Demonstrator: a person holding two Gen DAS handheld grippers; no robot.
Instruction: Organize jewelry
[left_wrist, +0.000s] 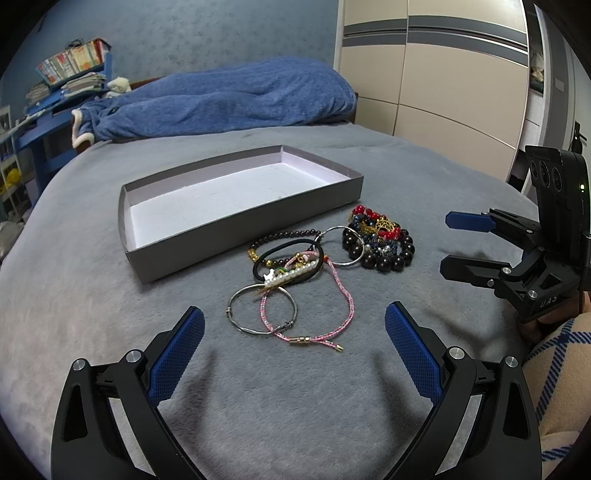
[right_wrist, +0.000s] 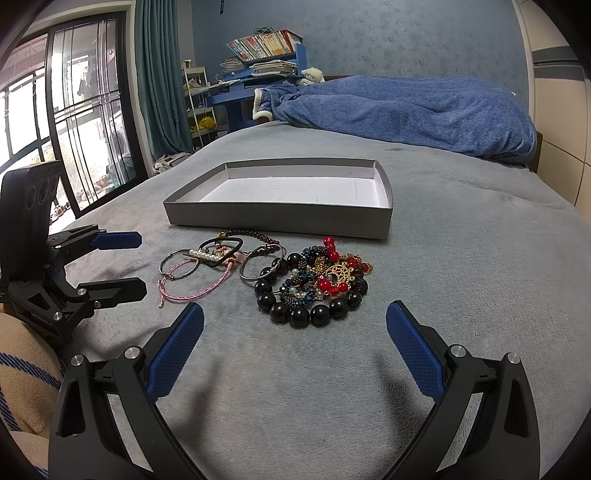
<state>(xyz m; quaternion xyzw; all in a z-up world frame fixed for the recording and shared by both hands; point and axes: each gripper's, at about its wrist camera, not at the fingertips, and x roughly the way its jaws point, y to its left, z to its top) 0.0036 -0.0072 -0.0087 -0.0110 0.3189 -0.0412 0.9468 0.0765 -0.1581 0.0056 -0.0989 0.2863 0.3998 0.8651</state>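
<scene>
Jewelry (left_wrist: 317, 266) lies heaped on the blanket just in front of the empty gray box (left_wrist: 207, 251), and both your tongs, left (left_wrist: 295, 347) and right (right_wrist: 295, 347), gape wide, gripping nothing. Pinch one loose piece at the heap's edge, so tangled neighbours stay behind.

Jewelry pile (right_wrist: 314, 284) sits on the grey bed (right_wrist: 461, 277), just in front of an empty grey tray (right_wrist: 280, 218). Right gripper (right_wrist: 295, 332) hangs wide open near the black beads (right_wrist: 299, 315), left gripper (right_wrist: 142, 262) open beside the pink cord (right_wrist: 192, 293).
</scene>
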